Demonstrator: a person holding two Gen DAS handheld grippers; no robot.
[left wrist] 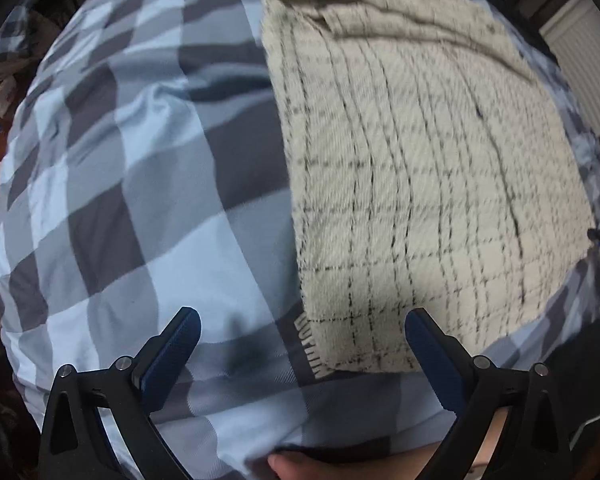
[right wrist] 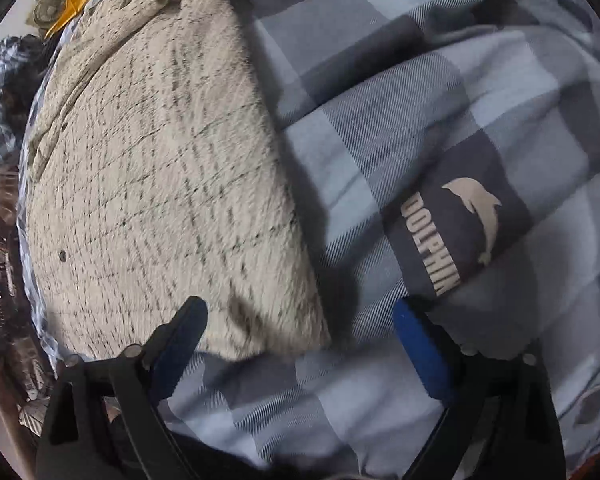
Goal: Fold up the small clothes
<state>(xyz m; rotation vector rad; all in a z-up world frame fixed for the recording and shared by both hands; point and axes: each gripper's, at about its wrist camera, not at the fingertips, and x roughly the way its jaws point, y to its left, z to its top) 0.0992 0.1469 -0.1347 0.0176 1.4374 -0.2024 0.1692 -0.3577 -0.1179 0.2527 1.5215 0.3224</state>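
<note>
the cream checked fleece shirt lies spread flat on the blue-grey checked duvet, ready for folding, while the left gripper and right gripper hover at its near corners, fingers spread wide, empty, lined up to pinch.

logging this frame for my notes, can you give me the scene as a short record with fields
surface: blue and grey checked duvet, with a DOLPHIN logo
garment: cream grid-patterned shirt, lying flat on the duvet, partly folded
left claw: open, empty, at the shirt's near corner
right claw: open, empty, at the shirt's near corner
background: yellow item beyond the far end of the shirt
</note>
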